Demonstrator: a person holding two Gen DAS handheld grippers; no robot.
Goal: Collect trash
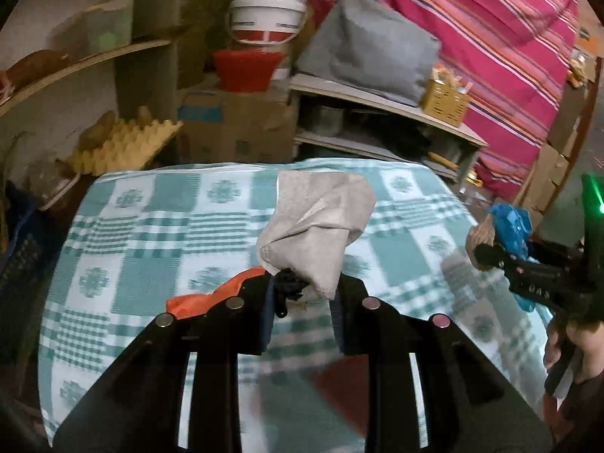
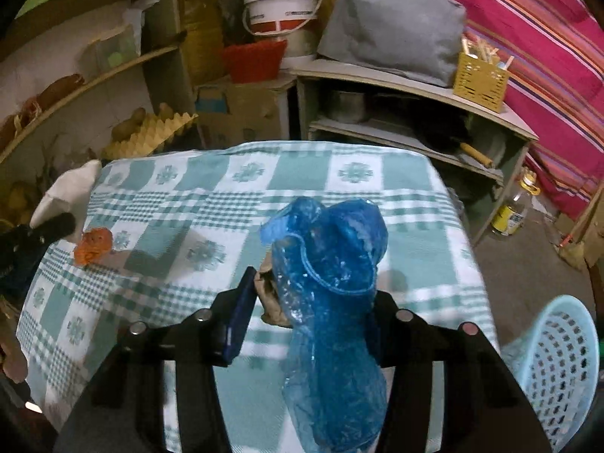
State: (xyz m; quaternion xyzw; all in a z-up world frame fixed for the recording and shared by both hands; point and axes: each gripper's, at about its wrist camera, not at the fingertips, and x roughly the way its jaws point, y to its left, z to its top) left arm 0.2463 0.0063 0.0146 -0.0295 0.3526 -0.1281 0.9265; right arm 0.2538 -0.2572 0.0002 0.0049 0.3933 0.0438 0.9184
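Observation:
My left gripper is shut on a grey-white cloth rag, along with a small black scrap, held above the checked tablecloth. An orange plastic scrap lies by its left finger; it also shows in the right wrist view. My right gripper is shut on a crumpled blue plastic bag with a bit of brown paper. The right gripper also shows at the right of the left wrist view, holding the blue bag.
A light blue perforated basket stands at the table's right. Behind are shelves with a grey bag, a yellow crate, a white bucket, a red basket, a cardboard box and egg trays. A bottle stands on the floor.

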